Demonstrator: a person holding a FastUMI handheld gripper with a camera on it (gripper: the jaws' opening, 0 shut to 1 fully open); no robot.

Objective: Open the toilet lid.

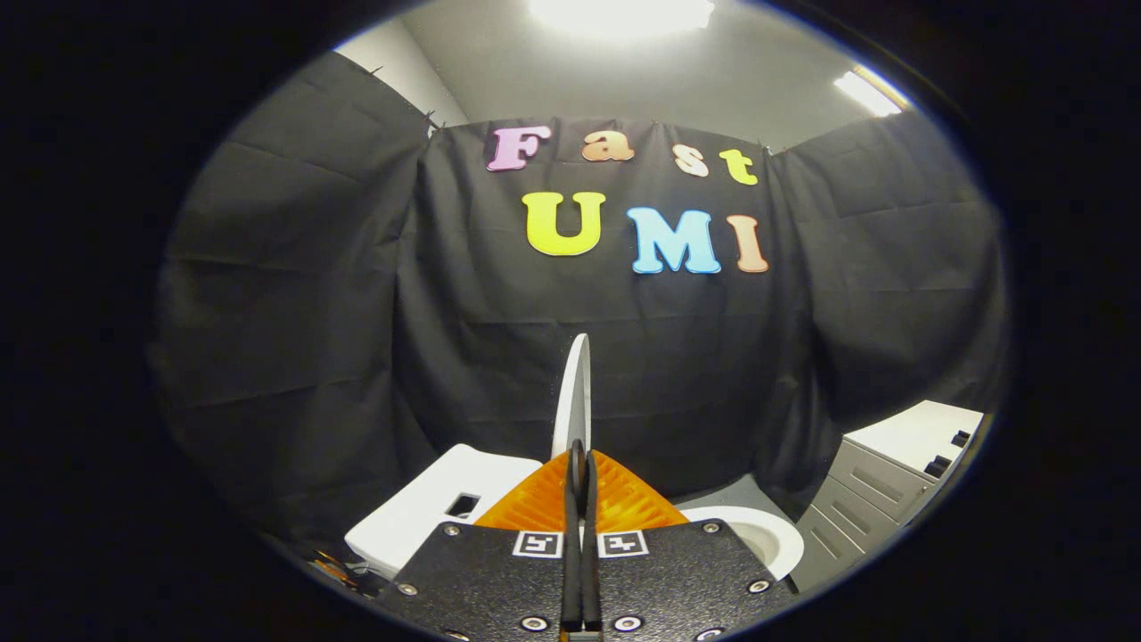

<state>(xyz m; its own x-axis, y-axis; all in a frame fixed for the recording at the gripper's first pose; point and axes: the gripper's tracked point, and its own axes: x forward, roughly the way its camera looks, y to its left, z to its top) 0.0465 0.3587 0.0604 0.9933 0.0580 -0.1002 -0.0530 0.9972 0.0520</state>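
Lid (pixel 574 392) upright btwn pinched jaws

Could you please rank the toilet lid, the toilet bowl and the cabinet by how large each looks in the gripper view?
1. Cabinet, largest.
2. Bowl, partly hidden behind the gripper.
3. Lid, seen edge-on as a thin upright sliver, gripped between the shut fingers.

Bowl and lid are unsure: both are only partly seen.

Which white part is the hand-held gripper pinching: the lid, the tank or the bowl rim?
The lid, standing upright on edge. Both fingers of the hand-held gripper press on its edge. The tank and bowl rim sit off to either side, untouched.
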